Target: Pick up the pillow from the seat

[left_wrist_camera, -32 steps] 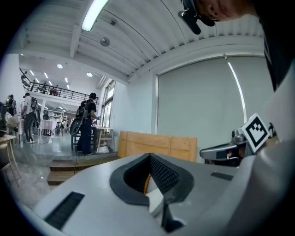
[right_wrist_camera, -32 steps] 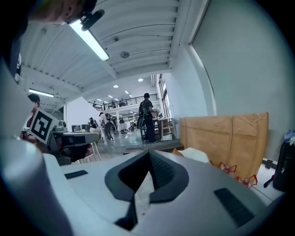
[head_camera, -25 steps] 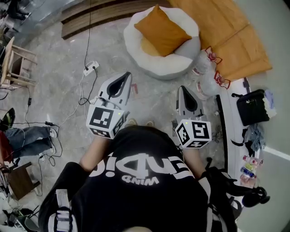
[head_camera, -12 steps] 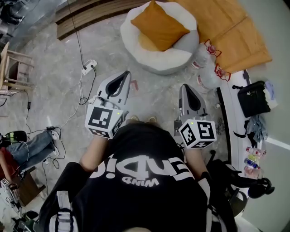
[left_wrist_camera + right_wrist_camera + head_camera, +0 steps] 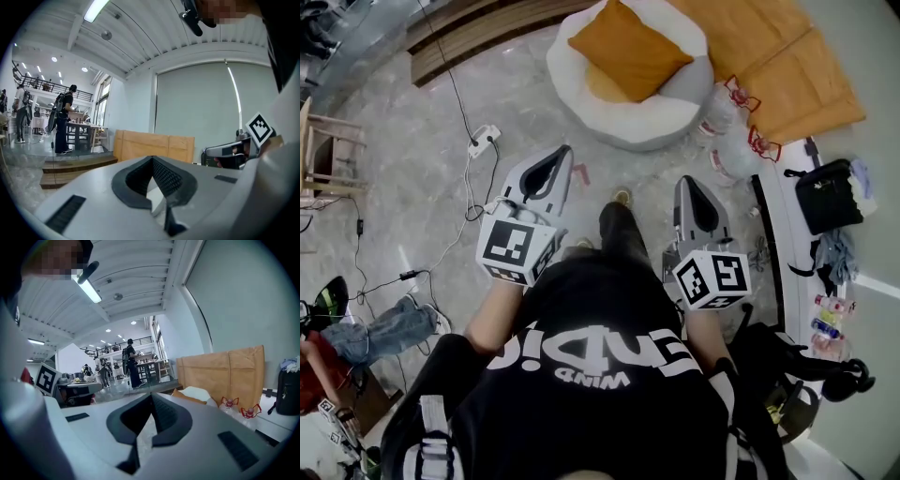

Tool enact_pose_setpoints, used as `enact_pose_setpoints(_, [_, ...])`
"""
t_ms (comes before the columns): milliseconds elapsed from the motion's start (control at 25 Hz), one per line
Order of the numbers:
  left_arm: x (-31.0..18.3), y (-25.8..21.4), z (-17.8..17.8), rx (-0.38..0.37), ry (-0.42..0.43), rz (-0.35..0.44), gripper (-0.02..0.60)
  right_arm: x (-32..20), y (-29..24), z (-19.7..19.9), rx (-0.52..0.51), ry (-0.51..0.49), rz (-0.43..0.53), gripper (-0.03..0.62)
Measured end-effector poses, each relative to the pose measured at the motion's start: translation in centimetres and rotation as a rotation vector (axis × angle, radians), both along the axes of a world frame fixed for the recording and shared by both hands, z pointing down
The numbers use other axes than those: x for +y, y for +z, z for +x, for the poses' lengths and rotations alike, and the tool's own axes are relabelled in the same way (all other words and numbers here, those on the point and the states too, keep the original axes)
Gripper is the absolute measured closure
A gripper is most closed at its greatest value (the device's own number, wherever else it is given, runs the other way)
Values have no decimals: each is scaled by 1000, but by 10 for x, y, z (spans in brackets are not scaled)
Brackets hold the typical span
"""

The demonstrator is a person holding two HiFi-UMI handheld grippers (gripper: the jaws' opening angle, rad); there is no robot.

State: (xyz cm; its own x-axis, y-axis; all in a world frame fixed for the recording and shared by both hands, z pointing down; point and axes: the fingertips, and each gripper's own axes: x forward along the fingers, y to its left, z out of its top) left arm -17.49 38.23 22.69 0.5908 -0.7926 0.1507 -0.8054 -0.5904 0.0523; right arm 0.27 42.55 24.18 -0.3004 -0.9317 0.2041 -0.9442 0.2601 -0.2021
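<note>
The orange pillow (image 5: pixel 628 47) lies tilted on a round white seat (image 5: pixel 623 127) at the top of the head view. My left gripper (image 5: pixel 562 153) points toward the seat from a short way off across the floor, jaws shut with nothing in them. My right gripper (image 5: pixel 688 183) is level beside it, also shut and empty, and a little farther from the seat. In the right gripper view, an edge of the pillow (image 5: pixel 183 396) and the white seat (image 5: pixel 199 393) show just past the closed jaws (image 5: pixel 151 397). The left gripper view looks over its closed jaws (image 5: pixel 153 159) at wooden boards.
Two water bottles with red handles (image 5: pixel 741 150) stand right of the seat, in front of brown boards (image 5: pixel 773 61). A power strip (image 5: pixel 485 141) and cables lie on the floor at left. A black bag (image 5: pixel 825 197) sits on the right ledge. A wooden step (image 5: pixel 478 33) is behind.
A dark trouser leg has swung forward between the two grippers. The seat and pillow have slid slightly up in the head view. Both grippers stay shut.
</note>
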Motion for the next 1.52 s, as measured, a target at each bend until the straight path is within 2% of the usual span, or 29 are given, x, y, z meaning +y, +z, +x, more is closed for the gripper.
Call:
enact_pose_setpoints(240, [-2, 8, -7, 4, -9, 10, 574, -3, 8, -4, 1, -2, 12, 572])
enact_pose_setpoints(440, [-54, 7, 10, -4, 11, -11, 574, -50, 7, 12, -11, 17, -7, 572])
enact_pose_setpoints(600, [-84, 6, 19, -8, -6, -22, 574, -79, 11, 22, -23, 18, -19, 572])
enact_pose_setpoints(880, [-174, 2, 43, -10, 12, -18, 574, -169, 6, 35, -37, -8, -30, 572])
enact_pose_setpoints(1320, [-314, -18, 97, -13, -44, -2, 574, -310, -5, 82, -61, -77, -35, 572])
enact_pose_setpoints(1520, [-363, -22, 93, -20, -48, -7, 574, -355, -7, 83, -68, -69, -57, 572])
